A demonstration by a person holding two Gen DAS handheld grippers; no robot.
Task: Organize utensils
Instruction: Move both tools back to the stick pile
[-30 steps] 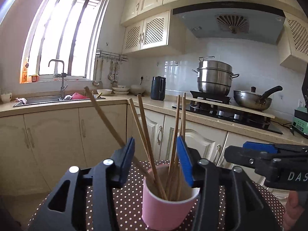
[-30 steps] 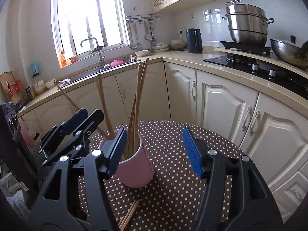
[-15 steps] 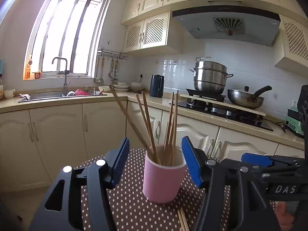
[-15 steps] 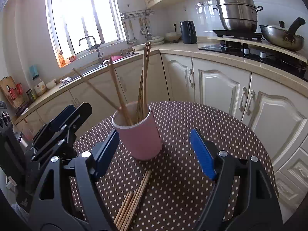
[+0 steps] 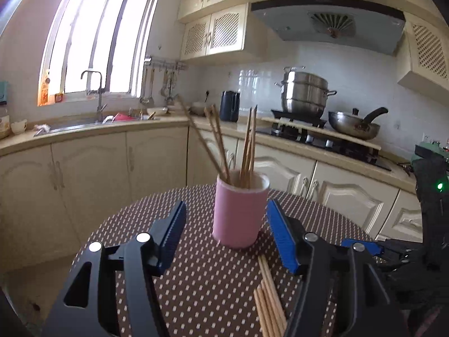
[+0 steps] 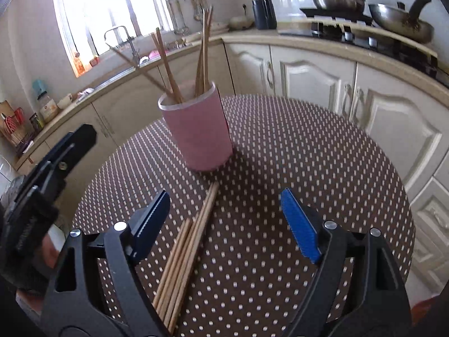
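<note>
From the left wrist view, the left gripper (image 5: 224, 236) faces the pink cup (image 5: 238, 210), which stands upright on the dotted surface (image 5: 134, 230) with several chopsticks already leaning in it. Its jaws are opening, about half wide, with nothing pressed between them; the cup sits beyond the tips. A loose bundle of chopsticks (image 5: 269, 300) lies on the surface just in front of the cup, near the right-hand jaw.

From the right wrist view, the right gripper (image 6: 224, 224) tilts down over that bundle (image 6: 185, 250). Its jaws are opening wide and hold nothing.

The step in hand looks like fetching the next chopsticks. The next move likely calls for lowering the right jaws astride a stick, closing, then lifting it into the cup (image 6: 199, 132).
</note>
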